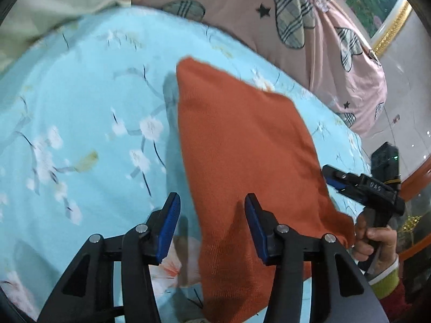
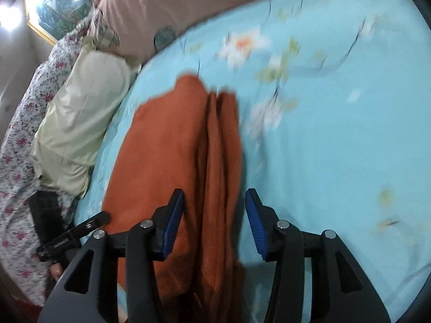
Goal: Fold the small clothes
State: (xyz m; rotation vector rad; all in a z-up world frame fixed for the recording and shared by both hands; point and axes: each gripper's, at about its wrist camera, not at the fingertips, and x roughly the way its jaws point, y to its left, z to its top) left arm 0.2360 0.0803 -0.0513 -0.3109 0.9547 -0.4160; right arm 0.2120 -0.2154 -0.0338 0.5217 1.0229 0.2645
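Left wrist view: left gripper (image 1: 212,207) wide, over folded orange garment (image 1: 242,145) on bed (image 1: 80,107). Right wrist view: right gripper (image 2: 214,204) wide, garment's stacked edges visible.

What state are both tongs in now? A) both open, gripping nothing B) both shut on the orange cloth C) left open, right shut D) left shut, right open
A: the left tongs and right tongs both show a wide gap between their blue pads, with the orange knit cloth lying loose on the blue floral bedsheet.
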